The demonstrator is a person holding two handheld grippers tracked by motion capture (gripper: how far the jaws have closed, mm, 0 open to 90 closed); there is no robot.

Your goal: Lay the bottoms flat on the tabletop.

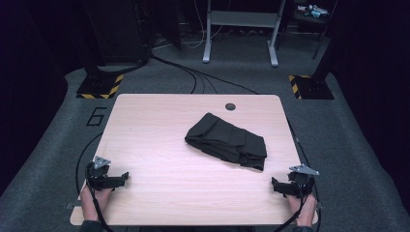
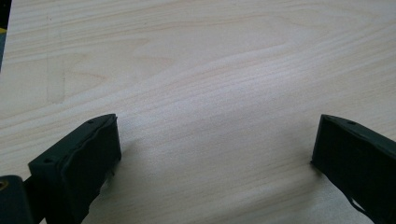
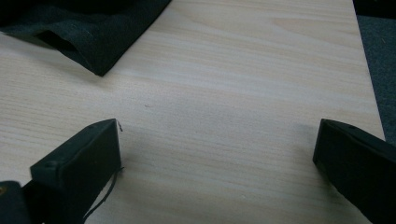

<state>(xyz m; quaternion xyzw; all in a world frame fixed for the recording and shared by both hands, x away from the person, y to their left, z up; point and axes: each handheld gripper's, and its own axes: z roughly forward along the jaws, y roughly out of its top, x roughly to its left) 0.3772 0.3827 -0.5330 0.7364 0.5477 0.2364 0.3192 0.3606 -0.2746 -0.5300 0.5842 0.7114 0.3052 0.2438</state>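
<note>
While my left gripper (image 1: 126, 176) rests at the table's (image 1: 159, 145) near left corner, jaws apart and empty, the folded black garment (image 1: 227, 141) lies mid-table, looking finished. My right gripper (image 1: 273, 185) sits near right, jaws wide, holding nothing.

Black folded cloth (image 1: 227, 141), flat on the table, lying slantwise, between the left gripper (image 1: 122, 177) and right gripper (image 1: 275, 184), farther out, nearer the right, touching neither.
</note>
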